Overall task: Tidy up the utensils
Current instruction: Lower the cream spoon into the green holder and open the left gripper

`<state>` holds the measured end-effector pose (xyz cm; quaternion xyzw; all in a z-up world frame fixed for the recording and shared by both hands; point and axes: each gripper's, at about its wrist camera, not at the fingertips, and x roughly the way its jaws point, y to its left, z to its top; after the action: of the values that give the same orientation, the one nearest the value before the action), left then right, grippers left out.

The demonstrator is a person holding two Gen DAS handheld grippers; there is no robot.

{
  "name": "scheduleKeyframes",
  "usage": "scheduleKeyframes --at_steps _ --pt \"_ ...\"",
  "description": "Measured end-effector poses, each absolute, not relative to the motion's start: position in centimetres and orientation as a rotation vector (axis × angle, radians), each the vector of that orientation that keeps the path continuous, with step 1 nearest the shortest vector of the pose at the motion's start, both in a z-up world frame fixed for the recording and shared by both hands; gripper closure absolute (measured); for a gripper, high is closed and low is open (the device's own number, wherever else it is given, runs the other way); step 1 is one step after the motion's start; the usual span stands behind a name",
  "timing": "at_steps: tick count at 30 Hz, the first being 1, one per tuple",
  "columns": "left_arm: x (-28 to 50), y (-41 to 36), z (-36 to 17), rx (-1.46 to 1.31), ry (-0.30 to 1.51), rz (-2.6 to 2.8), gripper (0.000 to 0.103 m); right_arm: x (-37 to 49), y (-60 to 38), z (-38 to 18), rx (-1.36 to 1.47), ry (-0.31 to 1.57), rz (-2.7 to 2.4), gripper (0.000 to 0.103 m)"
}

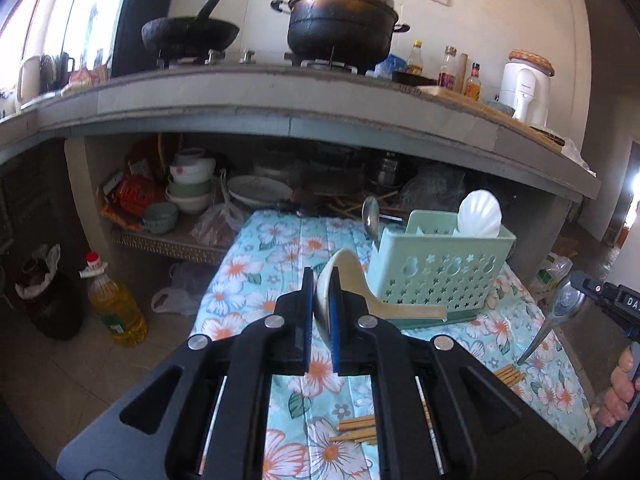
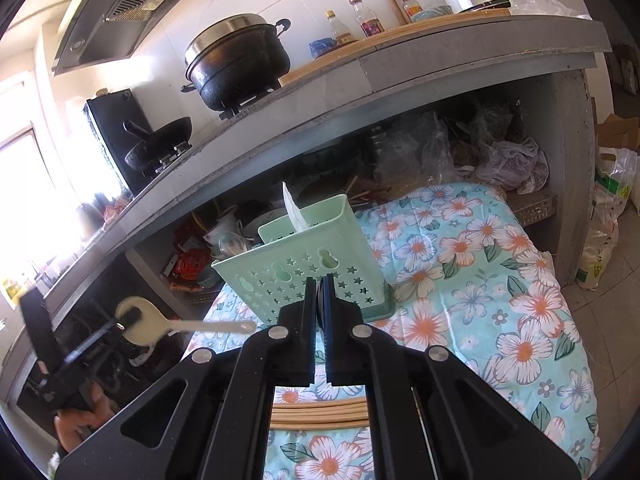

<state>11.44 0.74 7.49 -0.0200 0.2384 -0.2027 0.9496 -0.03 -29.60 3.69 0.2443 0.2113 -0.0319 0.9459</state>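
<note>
The left gripper (image 1: 323,300) is clenched on a cream rice paddle (image 1: 340,280), held above the floral-clothed desk (image 1: 256,272). The right gripper (image 2: 320,300) clamps a metal spoon (image 1: 560,308). At one o'clock stands the mint utensil basket (image 1: 436,268), with bamboo chopsticks (image 1: 356,430) lying nearest.

Each hand-held gripper is matte black plastic: the left hand-held gripper (image 1: 322,304) and the right hand-held gripper (image 2: 319,300) share the same build. Two angular arms carry round silver rivets at their pivots, triangular cut-outs toward 6 o'clock, blue-faced fingers (image 1: 308,312), and thin bright metal rods. White lettering marks one body.
</note>
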Motion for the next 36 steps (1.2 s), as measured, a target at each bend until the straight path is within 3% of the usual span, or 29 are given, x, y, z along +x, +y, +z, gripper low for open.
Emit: scheduleKeyframes --at_steps 7,14,27,36 --pt "10.0 1.1 13.9 0.002 0.287 -0.399 0.097 -0.2 -30.0 3.4 0.507 0.429 -0.063 0.1" --pt "11.8 -2.7 16.4 0.155 0.209 -0.364 0.097 -0.4 -30.2 3.9 0.505 0.406 -0.045 0.1" --pt "15.4 -9.8 13.3 0.512 0.251 -0.32 0.097 -1.2 -30.9 5.5 0.502 0.35 -0.018 0.1" --pt "18.6 -12.4 12.0 0.497 0.377 -0.39 0.094 -1.1 -31.1 4.9 0.516 0.359 -0.017 0.1"
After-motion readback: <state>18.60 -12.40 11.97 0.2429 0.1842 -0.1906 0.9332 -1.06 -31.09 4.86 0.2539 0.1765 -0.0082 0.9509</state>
